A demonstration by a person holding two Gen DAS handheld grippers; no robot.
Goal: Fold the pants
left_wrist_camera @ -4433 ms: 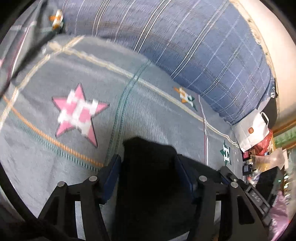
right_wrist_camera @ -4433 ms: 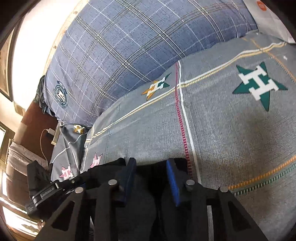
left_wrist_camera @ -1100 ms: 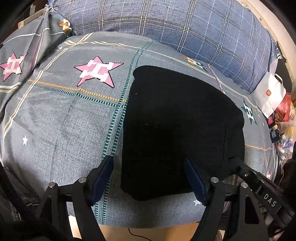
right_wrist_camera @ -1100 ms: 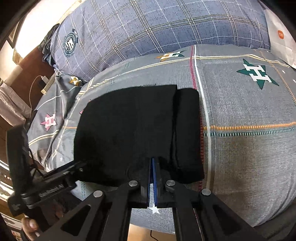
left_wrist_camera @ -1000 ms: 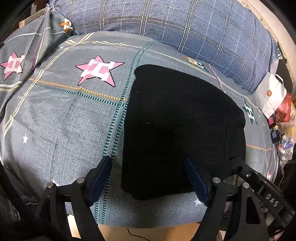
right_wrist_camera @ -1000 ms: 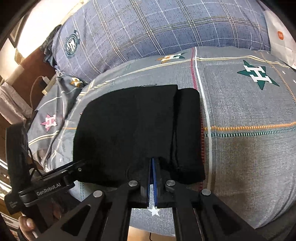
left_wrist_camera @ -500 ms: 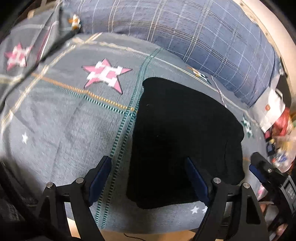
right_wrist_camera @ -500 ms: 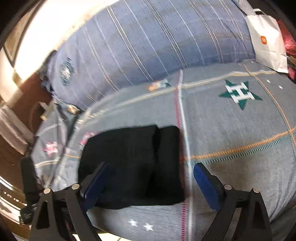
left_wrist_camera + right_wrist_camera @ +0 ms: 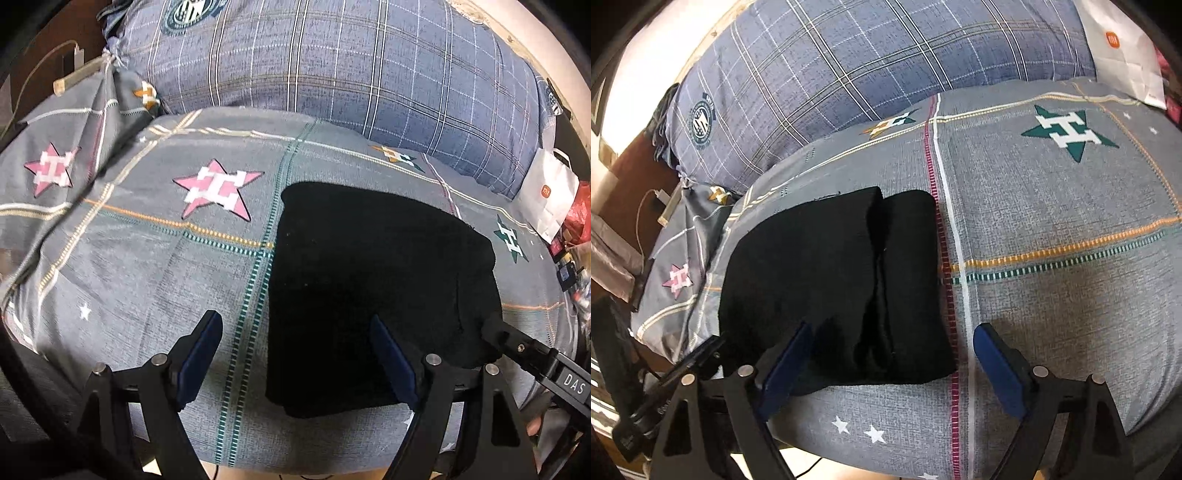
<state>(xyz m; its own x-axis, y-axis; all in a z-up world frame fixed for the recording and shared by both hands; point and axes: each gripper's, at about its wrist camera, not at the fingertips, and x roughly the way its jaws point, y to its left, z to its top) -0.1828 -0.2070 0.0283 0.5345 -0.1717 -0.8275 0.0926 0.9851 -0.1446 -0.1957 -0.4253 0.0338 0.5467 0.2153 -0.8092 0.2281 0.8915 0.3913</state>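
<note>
The left gripper (image 9: 295, 354) is hovering with its jaws spread and nothing between the pads, apparently because the fold needs no more holding. The black pants (image 9: 834, 280) are lying as a compact folded block on the star-patterned bedspread (image 9: 1052, 229), near its front edge. The right gripper (image 9: 892, 363) is standing wide apart above their near edge, its jaws having just been opening and gripping nothing, probably to leave the fold settled.

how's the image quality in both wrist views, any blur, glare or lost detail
Left wrist view: strong fisheye bending, sharp centre, smeared left edge; the folded black pants read as a featureless dark patch. Right wrist view: blown-out glare at the top left; the pants show a fold seam; the grey star-print bedspread is crisp.
</note>
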